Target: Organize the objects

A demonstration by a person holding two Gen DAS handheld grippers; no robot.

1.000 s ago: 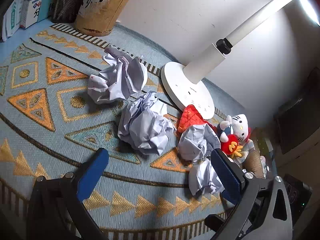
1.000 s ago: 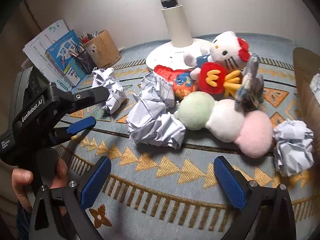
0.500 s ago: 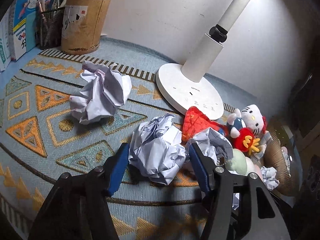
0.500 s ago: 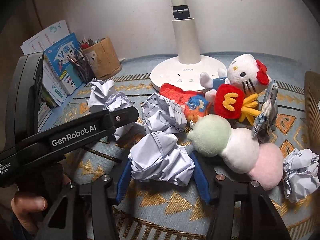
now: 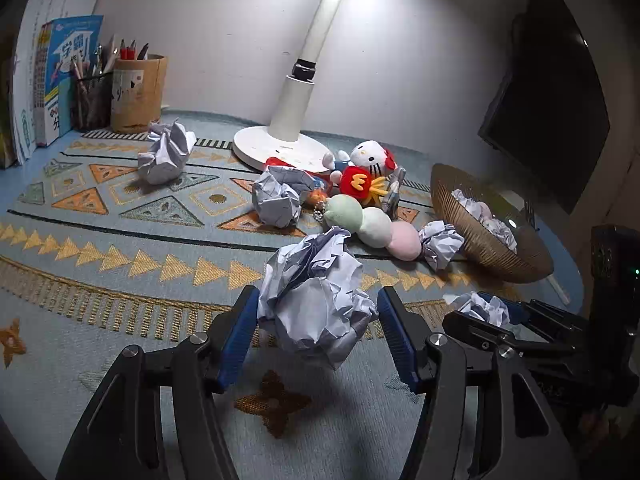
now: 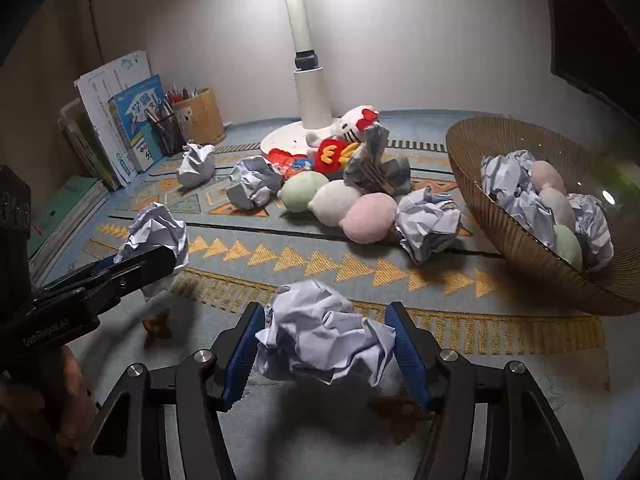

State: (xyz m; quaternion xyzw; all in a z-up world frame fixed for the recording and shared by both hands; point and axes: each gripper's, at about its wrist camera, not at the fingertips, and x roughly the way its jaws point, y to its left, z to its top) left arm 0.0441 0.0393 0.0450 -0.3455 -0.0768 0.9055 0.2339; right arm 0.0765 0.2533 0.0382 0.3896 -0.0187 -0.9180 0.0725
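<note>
Paper balls (image 5: 316, 300) (image 6: 326, 340) sit clamped in your left gripper (image 5: 316, 336) and right gripper (image 6: 328, 354), whose jaws are easing apart. Carry both to the basket (image 6: 520, 248) at two o'clock; clear its rim before releasing.

Both wrist views look forward and downward past their jaws, close above the tabletop (image 5: 120, 280), sharing the lamp (image 5: 280, 148) (image 6: 316, 112) ahead.

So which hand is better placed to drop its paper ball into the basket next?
Right, probably. Both fingers hold crumpled paper, but the right gripper with its ball sits on the side of the basket; the left gripper is across the mat.
</note>
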